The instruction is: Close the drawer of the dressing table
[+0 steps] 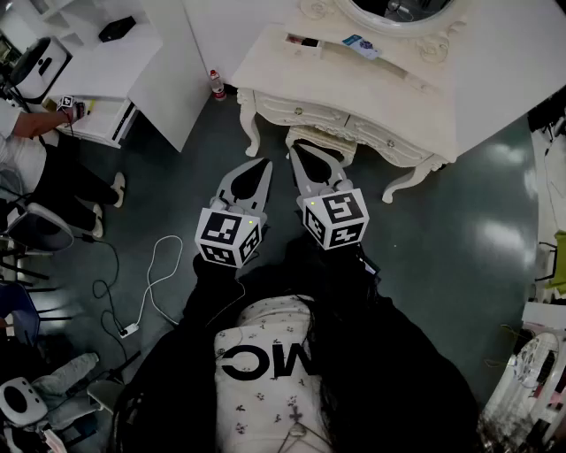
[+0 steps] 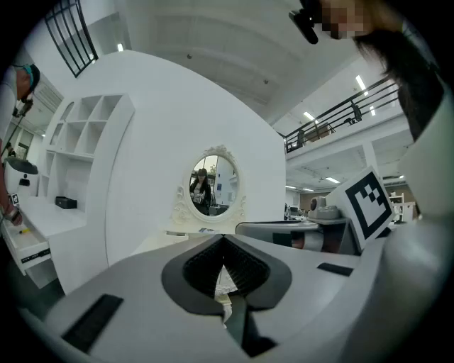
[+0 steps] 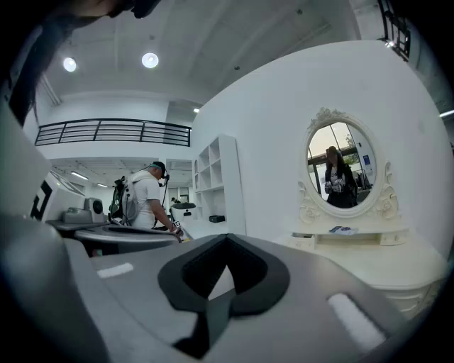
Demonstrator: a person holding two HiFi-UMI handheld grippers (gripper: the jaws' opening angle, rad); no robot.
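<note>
The white dressing table [image 1: 416,106] with its oval mirror [image 1: 398,11] stands ahead of me. On its top at the left, a small drawer [image 1: 303,41] is pulled out with dark items inside. The same drawer [image 3: 306,239] shows below the mirror [image 3: 345,166] in the right gripper view. My left gripper [image 1: 262,164] and right gripper [image 1: 296,152] hang side by side over the floor, short of the table's front legs. Both are shut and hold nothing. In the left gripper view the jaws meet at the tips, with the mirror [image 2: 213,184] beyond.
A cushioned stool [image 1: 320,142] sits under the table between its legs. A bottle [image 1: 216,86] stands on the floor by the left leg. A white shelf desk [image 1: 106,71] and a seated person [image 1: 35,150] are at the left. A cable [image 1: 159,265] lies on the floor.
</note>
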